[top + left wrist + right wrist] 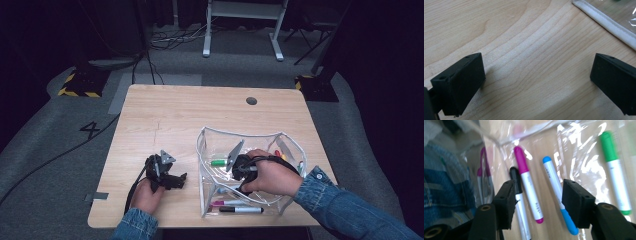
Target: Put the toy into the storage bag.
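Wooden table point(165, 115) | one clear pouch point(205, 150) | four markers point(529, 192) under wide right tool point(537, 202) | left tool point(536, 82) wide, empty

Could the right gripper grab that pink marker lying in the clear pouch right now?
Probably yes. The right gripper is already inside the open pouch, jaws apart, with the pink marker lying loose between them and nothing covering it.

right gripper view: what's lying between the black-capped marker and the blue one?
The magenta-capped marker lies between the black-capped marker and the blue marker, inside the clear pouch, in the right gripper view.
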